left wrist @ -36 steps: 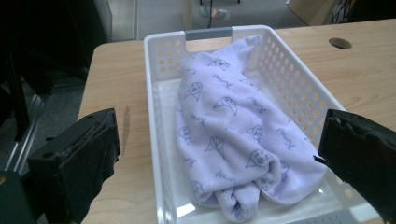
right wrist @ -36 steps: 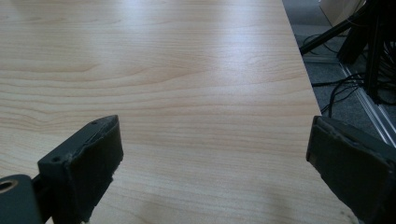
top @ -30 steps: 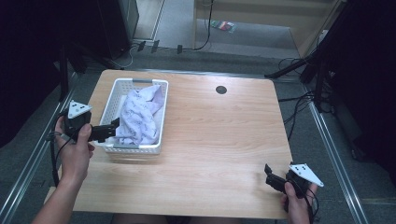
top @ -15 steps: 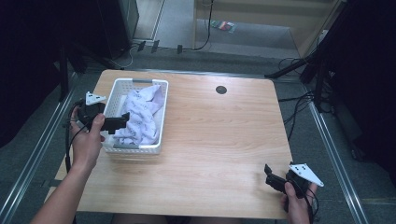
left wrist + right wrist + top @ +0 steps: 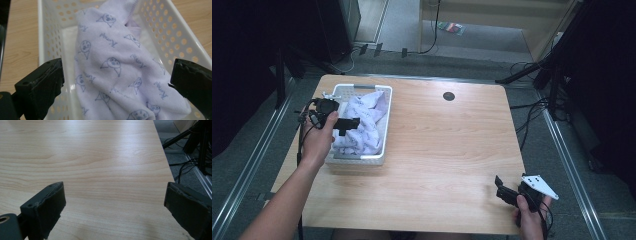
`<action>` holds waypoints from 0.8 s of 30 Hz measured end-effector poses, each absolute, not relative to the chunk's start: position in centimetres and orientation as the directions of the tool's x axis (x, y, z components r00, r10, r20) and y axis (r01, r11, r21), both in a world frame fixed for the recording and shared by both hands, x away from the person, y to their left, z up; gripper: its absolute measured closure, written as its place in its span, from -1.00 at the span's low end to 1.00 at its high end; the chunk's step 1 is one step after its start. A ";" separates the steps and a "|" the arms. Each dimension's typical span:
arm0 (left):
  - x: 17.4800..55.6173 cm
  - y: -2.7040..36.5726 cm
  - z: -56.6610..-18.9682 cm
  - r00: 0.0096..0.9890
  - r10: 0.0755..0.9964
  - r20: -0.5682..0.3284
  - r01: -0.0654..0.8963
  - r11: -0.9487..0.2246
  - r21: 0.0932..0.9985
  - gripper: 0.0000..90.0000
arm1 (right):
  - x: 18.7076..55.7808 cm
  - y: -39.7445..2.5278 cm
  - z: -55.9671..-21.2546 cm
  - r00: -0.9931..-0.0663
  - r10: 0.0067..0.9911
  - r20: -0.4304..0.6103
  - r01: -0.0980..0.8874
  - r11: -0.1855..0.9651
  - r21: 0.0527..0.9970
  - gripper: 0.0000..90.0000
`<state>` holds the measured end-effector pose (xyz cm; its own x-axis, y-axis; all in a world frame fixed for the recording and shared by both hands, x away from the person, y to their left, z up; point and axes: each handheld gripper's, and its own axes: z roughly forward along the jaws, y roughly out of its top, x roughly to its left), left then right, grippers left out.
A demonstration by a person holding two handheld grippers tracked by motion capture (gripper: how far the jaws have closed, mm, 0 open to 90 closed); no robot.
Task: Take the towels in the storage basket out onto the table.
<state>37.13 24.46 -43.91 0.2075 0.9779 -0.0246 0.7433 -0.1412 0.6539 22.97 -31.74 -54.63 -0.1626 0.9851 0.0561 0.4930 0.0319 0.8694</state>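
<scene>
Lying crumpled in a white perforated basket (image 5: 382, 131), a pale lilac cloth (image 5: 364, 122) is observed; it is printed with small blue cartoon faces and script lettering, and a stitched hem is seen along its far edge in the left gripper view. The cloth (image 5: 117, 67) is bunched into a mound that is heaped high toward the far end and fills most of the basket (image 5: 172, 32), one fold being draped toward a side wall. The basket is placed on the left part of a light wooden table (image 5: 452, 165). The left gripper (image 5: 343, 124) is held over the basket's left rim, pointed across the cloth; its jaws are spread wide on either side of the mound, and contact with the fabric cannot be told. The right gripper (image 5: 502, 192) is held at the table's near right corner, well apart from the basket, jaws likewise spread wide over bare wood (image 5: 100, 170) with nothing between them. A round black grommet (image 5: 448, 96) is noted near the table's far edge. Cables (image 5: 532, 107) are seen on the floor beside the table's right side.
</scene>
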 end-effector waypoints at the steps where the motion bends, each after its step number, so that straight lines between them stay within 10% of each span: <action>1: 37.4 24.3 -44.1 0.209 0.977 -0.030 0.751 -0.141 0.645 -1.00 | 23.0 -31.7 -54.6 -0.163 0.985 0.057 0.493 0.031 0.870 -0.92; 24: 41.7 22.4 -48.1 0.185 0.981 -0.057 0.876 -0.138 0.463 -1.00 | 23.1 -31.7 -54.6 -0.166 0.984 0.062 0.496 0.030 0.868 -0.92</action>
<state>41.68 22.35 -48.10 0.1848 0.9811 -0.0568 0.8757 -0.1382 0.4627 23.09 -31.74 -54.64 -0.1663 0.9841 0.0617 0.4963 0.0295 0.8676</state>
